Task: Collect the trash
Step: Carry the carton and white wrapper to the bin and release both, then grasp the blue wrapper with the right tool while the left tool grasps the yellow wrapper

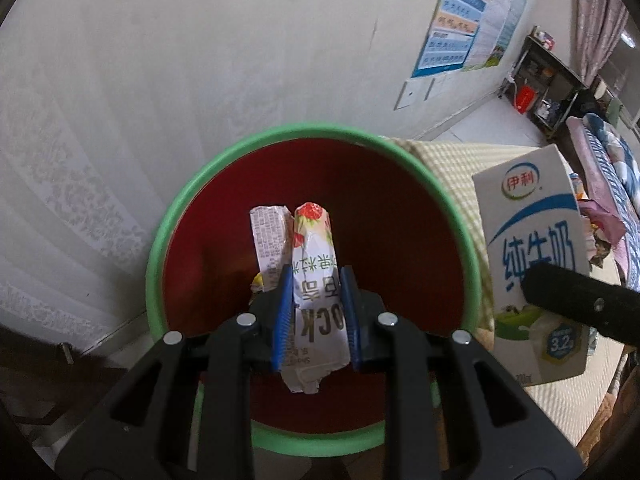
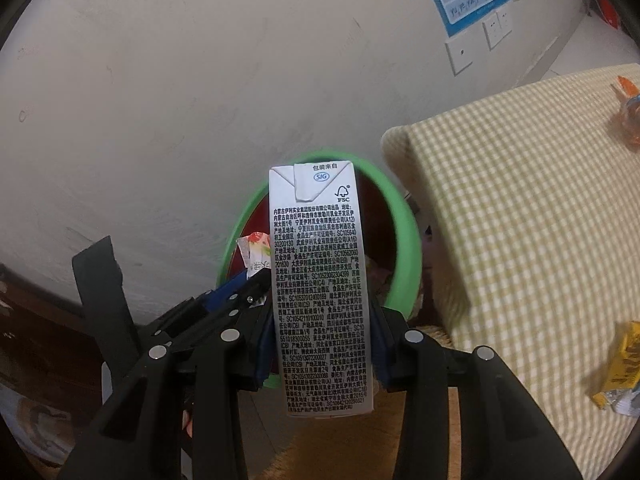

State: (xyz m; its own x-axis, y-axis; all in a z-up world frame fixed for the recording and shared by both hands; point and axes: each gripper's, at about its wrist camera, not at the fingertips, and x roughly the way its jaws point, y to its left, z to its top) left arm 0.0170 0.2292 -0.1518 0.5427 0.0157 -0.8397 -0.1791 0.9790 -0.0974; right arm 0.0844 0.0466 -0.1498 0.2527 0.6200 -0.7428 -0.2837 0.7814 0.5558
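Now your left gripper [image 1: 316,304] pinches a crumpled wrapper [image 1: 314,280] right over the green-rimmed bin [image 1: 160,240], while your right gripper [image 2: 324,320] clamps the milk carton [image 2: 320,280] just beside its rim.

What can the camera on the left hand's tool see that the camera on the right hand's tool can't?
Only the left wrist view shows the milk carton's blue-and-white front and a dark shelf unit across the room.

Only the right wrist view shows the carton's printed back, an orange wrapper and a yellow wrapper on the checked cloth.

Both show the red bin with a green rim, the snack wrapper clamped in the left fingers, the carton, the cloth and the wall poster.
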